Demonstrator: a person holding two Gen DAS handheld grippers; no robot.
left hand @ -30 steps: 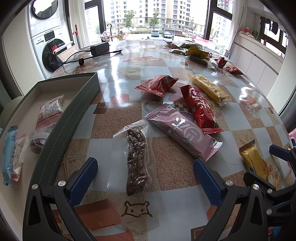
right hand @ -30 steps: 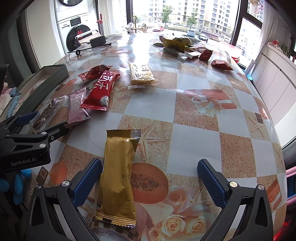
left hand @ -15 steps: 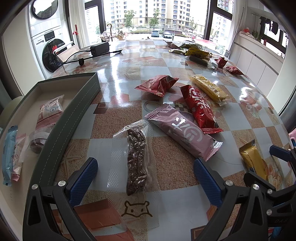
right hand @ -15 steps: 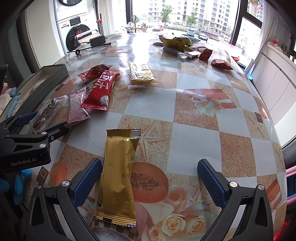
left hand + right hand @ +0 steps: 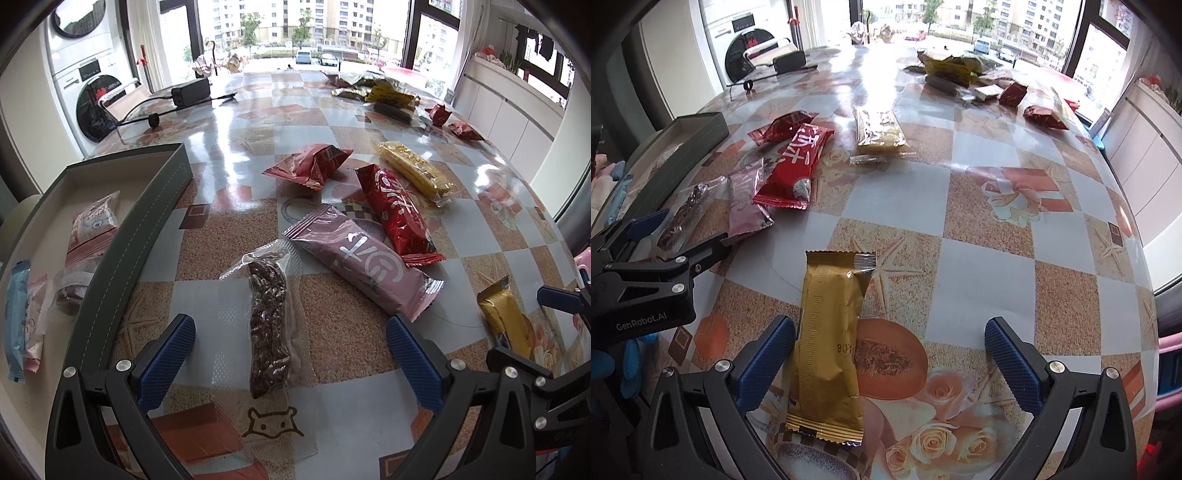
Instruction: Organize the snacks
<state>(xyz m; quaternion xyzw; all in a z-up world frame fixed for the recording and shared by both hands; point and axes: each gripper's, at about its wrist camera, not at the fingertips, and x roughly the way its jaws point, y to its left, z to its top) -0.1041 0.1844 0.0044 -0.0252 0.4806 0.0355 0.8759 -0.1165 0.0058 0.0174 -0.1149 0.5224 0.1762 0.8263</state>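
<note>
Lying lengthwise between the spread fingers of the left gripper (image 5: pixel 291 347) is a clear vacuum pouch of dark brown snack (image 5: pixel 267 328), crinkled at its seal and flat on the patterned table (image 5: pixel 236 147); nothing is gripped. The right gripper (image 5: pixel 890 354) is likewise held wide apart and empty, with a gold foil bar (image 5: pixel 829 343) just beside its left finger (digits resembling "90" are printed on the wrapper, not clearly legible). A mauve packet (image 5: pixel 362 262) with silver characters and a red packet (image 5: pixel 395 210) with white characters are seen overlapping at one corner; a crumpled red bag (image 5: pixel 310 166) and a yellow-filled clear pack (image 5: pixel 413 170) lie beyond them. Along the left edge a grey tray (image 5: pixel 147 221) is set, its near wall close to the vacuum pouch; a pale pink packet (image 5: pixel 94 225) and a blue packet (image 5: pixel 16 321) are held inside. Bare tabletop is left to the right of the gold bar. "GenRobot.AI" is read on the left gripper's body in the right wrist view.
</note>
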